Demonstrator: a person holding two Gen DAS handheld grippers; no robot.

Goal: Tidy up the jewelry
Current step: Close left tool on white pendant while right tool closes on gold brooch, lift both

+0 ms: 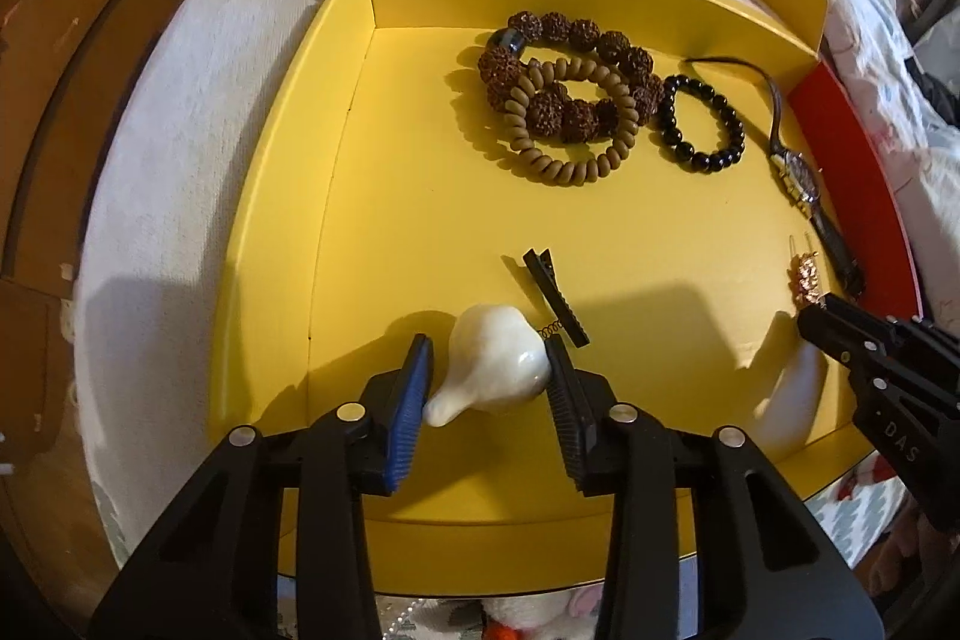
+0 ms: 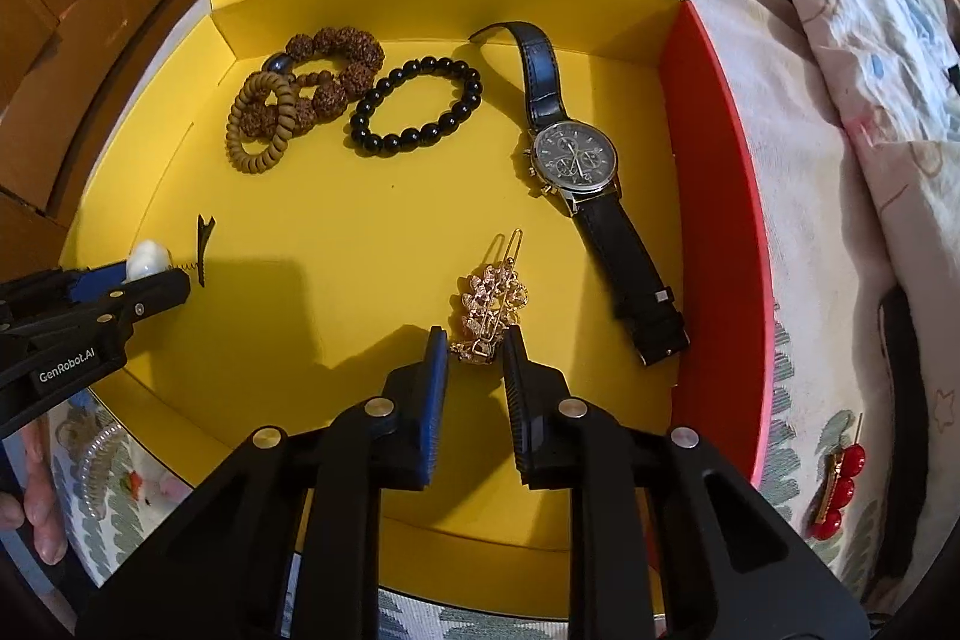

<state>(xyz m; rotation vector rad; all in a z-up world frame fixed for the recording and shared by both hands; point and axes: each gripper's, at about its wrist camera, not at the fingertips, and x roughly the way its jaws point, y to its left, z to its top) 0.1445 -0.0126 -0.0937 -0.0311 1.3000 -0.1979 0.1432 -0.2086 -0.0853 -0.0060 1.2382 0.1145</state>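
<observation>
A yellow box (image 1: pixel 420 196) (image 2: pixel 384 232) holds the jewelry. My left gripper (image 1: pixel 489 370) is open around a white pearly hair clip (image 1: pixel 498 367) with a black alligator clip (image 1: pixel 555 295); the jaws stand just off its sides. It also shows in the right wrist view (image 2: pixel 147 259). My right gripper (image 2: pixel 477 355) is open around the near end of a gold rhinestone hair clip (image 2: pixel 495 298), which also shows in the left wrist view (image 1: pixel 805 277). At the back lie brown seed beads (image 1: pixel 564 70), a tan coil tie (image 1: pixel 570 124), a black bead bracelet (image 2: pixel 417 106) and a black-strap watch (image 2: pixel 576 157).
The box's red outer wall (image 2: pixel 726 196) rises on the right. A red berry hair clip (image 2: pixel 837 487) lies on the patterned bedding outside the box. A clear comb (image 2: pixel 99 460) lies outside at the left. Wooden furniture (image 1: pixel 72 58) stands at the left.
</observation>
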